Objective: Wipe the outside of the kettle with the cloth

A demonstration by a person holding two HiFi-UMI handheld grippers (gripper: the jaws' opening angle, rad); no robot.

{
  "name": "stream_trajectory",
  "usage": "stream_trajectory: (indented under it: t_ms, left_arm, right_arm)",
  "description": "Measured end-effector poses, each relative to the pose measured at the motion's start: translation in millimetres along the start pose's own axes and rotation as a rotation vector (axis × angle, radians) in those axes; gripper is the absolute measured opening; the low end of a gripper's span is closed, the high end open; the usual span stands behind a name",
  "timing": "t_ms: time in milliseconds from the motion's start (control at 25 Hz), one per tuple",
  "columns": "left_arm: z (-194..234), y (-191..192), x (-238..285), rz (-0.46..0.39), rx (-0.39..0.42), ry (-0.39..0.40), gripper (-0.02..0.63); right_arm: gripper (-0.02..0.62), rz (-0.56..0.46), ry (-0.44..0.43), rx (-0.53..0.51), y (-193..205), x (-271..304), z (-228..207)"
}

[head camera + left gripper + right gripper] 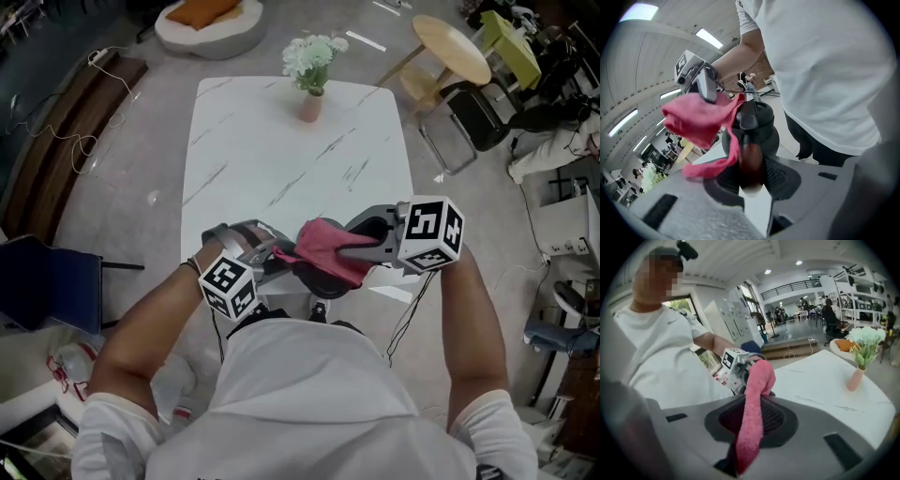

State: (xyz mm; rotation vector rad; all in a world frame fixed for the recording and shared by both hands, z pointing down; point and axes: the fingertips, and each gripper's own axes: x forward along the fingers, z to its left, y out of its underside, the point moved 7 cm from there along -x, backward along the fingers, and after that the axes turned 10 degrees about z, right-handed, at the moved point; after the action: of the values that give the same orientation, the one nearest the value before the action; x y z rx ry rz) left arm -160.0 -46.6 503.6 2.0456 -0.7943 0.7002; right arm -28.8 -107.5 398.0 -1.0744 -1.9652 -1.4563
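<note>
The black kettle (322,280) hangs at the near edge of the white marble table (281,159). My left gripper (270,260) is shut on the kettle's brown wooden handle (750,161), which sits between its jaws in the left gripper view. A pink cloth (323,246) lies over the kettle's top and right side. My right gripper (361,246) is shut on that cloth (753,418), a strip of which runs out between its jaws. In the left gripper view the cloth (696,119) hangs beside the kettle body (759,129), below the right gripper (704,82).
A pink vase with white flowers (312,70) stands at the far end of the table. A round wooden side table (452,49) and a dark chair (473,112) stand off the far right corner. The person's torso is close behind both grippers.
</note>
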Motion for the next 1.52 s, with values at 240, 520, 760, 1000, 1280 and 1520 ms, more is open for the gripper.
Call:
stream_trajectory:
  t_ms: [240, 520, 760, 1000, 1280, 1520]
  left_arm:
    - [-2, -8, 0, 0.016, 0.023, -0.008, 0.097]
    - [-1, -10, 0, 0.032, 0.032, -0.011, 0.095]
    - [0, -8, 2, 0.039, 0.013, -0.01, 0.097]
    - [2, -10, 1, 0.045, 0.04, -0.003, 0.097]
    - [7, -8, 2, 0.053, 0.033, -0.005, 0.098]
    - [9, -7, 3, 0.053, 0.024, -0.009, 0.098]
  right_arm:
    - [0.061, 0.248, 0.156, -0.11, 2, 38, -25]
    - [0.061, 0.378, 0.183, -0.211, -3, 57, -42]
    - [0.06, 0.442, 0.183, -0.268, -4, 70, -62]
    - [0.058, 0.522, 0.151, -0.282, 2, 91, -84]
    - [0.058, 0.565, 0.104, -0.303, 7, 113, -108]
    - [0.058, 0.603, 0.075, -0.246, 31, 131, -139]
